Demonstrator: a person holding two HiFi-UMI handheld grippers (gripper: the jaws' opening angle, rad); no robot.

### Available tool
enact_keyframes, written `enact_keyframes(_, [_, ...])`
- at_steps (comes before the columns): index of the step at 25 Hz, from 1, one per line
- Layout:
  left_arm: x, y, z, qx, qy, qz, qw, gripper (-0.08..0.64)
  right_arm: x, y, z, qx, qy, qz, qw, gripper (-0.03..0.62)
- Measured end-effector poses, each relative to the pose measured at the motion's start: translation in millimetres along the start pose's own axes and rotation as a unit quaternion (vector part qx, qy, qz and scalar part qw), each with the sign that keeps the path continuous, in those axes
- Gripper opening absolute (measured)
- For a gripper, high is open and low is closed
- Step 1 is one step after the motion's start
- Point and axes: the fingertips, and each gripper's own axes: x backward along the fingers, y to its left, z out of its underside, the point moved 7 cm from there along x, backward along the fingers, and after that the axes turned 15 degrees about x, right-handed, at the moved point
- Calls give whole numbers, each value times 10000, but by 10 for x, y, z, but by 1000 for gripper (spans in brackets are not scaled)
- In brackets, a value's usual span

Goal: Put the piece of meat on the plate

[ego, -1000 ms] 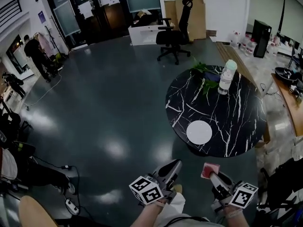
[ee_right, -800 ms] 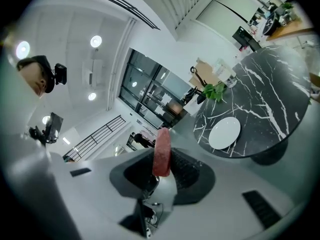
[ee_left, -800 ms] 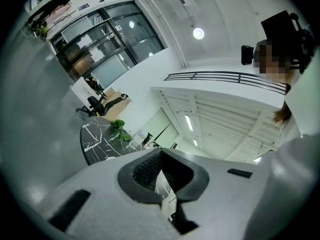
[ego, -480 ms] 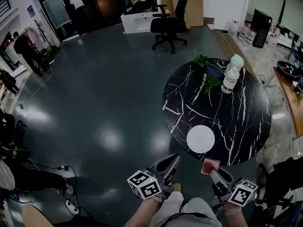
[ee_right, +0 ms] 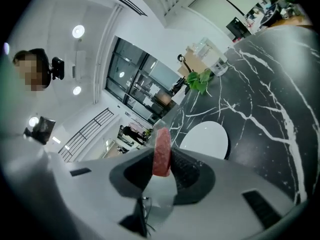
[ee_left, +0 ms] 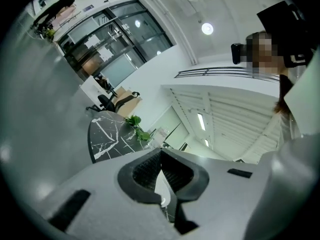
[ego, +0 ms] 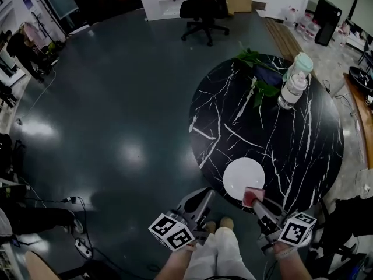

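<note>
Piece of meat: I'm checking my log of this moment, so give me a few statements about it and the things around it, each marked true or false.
1. The piece of meat is clamped between the jaws of the right gripper. True.
2. The piece of meat lies on the plate. False: the white plate is bare, and the meat is held in the gripper by the plate's near edge.
3. The left gripper holds a second piece. False: its jaws are together with nothing between them.
4. The plate sits on the black marbled table. True.
5. The bottle stands right beside the plate. False: it stands at the table's far side, by the green leaves.
</note>
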Motion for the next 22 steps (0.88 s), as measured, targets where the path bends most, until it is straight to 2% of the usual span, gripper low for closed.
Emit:
enact_keyframes(5, [-145, 260, 0, 7, -304, -212, 9993, 9, -412, -238, -13, 8, 580, 135, 9982, 94])
enact_keyframes(10, [-270, 380, -41, -179, -419, -275, 9986, 8, -682, -394, -1, -204, 869, 233, 9957, 94])
enact_keyframes(14, [-295, 445, -36, -166, -484, -302, 9982, 9, -778, -459, 37, -45, 1203, 391, 9920, 94])
enact_keyframes(19, [-285, 446, 56, -133, -373, -316, 9987, 9, -830, -496, 0, 397, 1516, 359, 9870, 95])
enact_keyframes(22, [-270, 446, 92, -97, -361, -335, 9987, 9, -837, -504, -77, 1177, 1725, 600, 9761, 95])
